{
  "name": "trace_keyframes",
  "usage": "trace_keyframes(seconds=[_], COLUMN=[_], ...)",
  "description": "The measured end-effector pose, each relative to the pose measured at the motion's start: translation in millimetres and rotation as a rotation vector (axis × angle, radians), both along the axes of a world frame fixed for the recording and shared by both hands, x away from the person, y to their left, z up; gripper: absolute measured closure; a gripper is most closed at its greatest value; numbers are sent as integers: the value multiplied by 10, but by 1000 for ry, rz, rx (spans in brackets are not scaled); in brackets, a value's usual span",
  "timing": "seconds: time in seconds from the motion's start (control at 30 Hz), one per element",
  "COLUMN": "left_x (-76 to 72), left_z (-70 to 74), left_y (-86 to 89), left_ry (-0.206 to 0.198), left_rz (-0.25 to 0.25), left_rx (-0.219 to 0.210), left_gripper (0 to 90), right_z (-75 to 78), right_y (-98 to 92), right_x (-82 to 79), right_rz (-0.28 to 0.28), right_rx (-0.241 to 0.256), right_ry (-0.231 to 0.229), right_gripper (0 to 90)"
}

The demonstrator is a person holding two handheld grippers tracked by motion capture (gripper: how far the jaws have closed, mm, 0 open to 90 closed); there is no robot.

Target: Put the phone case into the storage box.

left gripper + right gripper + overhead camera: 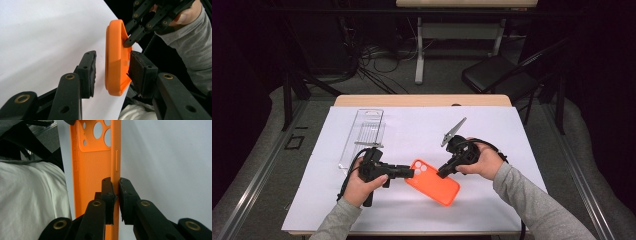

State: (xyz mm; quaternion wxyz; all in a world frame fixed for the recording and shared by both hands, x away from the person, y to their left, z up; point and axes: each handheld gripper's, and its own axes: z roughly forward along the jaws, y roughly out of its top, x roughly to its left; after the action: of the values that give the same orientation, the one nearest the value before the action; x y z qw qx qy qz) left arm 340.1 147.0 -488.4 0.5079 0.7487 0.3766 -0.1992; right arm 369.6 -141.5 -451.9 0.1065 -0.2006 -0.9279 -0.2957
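Near the bottom of the high view, two grey-sleeved forearms come in, each hand around a gripper. Just above them, in the lower middle of the frame, lies the orange phone case (pixel 433 182) on the white table cover (pixel 492 140), and both grippers meet it there.

The right gripper (pixel 443 173) is clamped on one long side wall of the case; in the right gripper view its two pads (pixel 108 192) pinch that thin wall, with the camera holes at the top of the frame. The left gripper (pixel 411 172) stands with its jaws apart around the case's corner at the camera end: in the left gripper view one pad (pixel 139 68) rests against or very near the inner face, the other (pixel 88 68) is clear of the back with a gap between.

I judge the job part done: the case is grasped and tipped up on edge by the right, while the left has not yet closed on it. Where the case is to go is left.

For room, the cover is bare to the right of the case, with some bare cover below it before the near table edge. Farther up and left lies a clear plastic package (pixel 363 136), well apart. Beyond the far edge stand a black chair (pixel 497 75) and a tangle of cables (pixel 377 60) on the floor.
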Motion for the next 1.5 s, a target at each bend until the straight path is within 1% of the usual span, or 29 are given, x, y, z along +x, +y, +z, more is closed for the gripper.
trace_keyframes(seconds=[0.07,0.13,0.17,0.27,0.3,0.33,0.43,0.5,0.53,0.67,0.7,0.73,0.8,0.87,0.93,0.97,1.0,1.07,1.1,1.17,1.2,1.33,1.37,1.47,1.5], left_x=[1,-1,0,-2,4,-1,4,3,5,-2,-1,-3,-13,-23,-35,-38,-40,-47,-53,-54,-50,-46,-47,-53,-53], left_z=[4,9,10,25,29,39,64,83,89,114,119,124,139,155,169,178,185,190,193,193,187,181,184,201,205], left_y=[11,18,22,44,57,67,118,146,160,182,186,188,190,197,204,208,215,223,222,222,224,230,230,232,233], left_ry=[-17,-8,-12,-37,-40,-35,-66,-92,-103,-123,-143,-153,-182,-198,-214,-221,-220,-209,-217,-231,-233,-234,-239,-288,-301], left_rz=[7,14,15,40,44,61,93,117,121,143,143,149,164,166,180,184,189,204,209,221,225,226,226,229,228], left_rx=[2,-3,-2,4,0,-3,-2,9,11,29,39,51,78,86,97,103,109,94,94,106,104,95,93,107,110], left_gripper=[562,556,554,540,537,539,549,547,548,548,548,546,543,552,554,557,557,557,557,553,537,506,494,469,469], right_z=[-1,-3,-6,-11,-10,-7,13,27,34,63,70,80,89,96,103,105,105,104,103,107,103,111,113,127,133], right_y=[-8,-17,-22,-38,-43,-48,-80,-108,-124,-179,-194,-210,-233,-259,-287,-302,-316,-352,-368,-396,-409,-454,-458,-477,-477], right_x=[2,4,6,4,3,3,8,12,14,10,8,9,15,18,14,14,12,10,6,-5,-11,-55,-65,-111,-131], right_rz=[-5,-15,-17,-24,-28,-31,-45,-62,-69,-112,-128,-147,-163,-186,-217,-231,-251,-280,-300,-336,-352,-406,-413,-451,-467], right_rx=[-1,1,1,-5,-5,-6,-3,3,5,8,7,7,17,23,32,37,46,70,82,94,112,150,158,198,209], right_ry=[-5,-2,1,1,1,-1,-11,-17,-20,-34,-40,-45,-53,-64,-65,-70,-80,-97,-102,-117,-121,-133,-138,-146,-155], right_gripper=[835,835,835,835,835,835,835,835,835,835,835,835,835,835,835,835,835,834,834,835,835,835,834,834,834])
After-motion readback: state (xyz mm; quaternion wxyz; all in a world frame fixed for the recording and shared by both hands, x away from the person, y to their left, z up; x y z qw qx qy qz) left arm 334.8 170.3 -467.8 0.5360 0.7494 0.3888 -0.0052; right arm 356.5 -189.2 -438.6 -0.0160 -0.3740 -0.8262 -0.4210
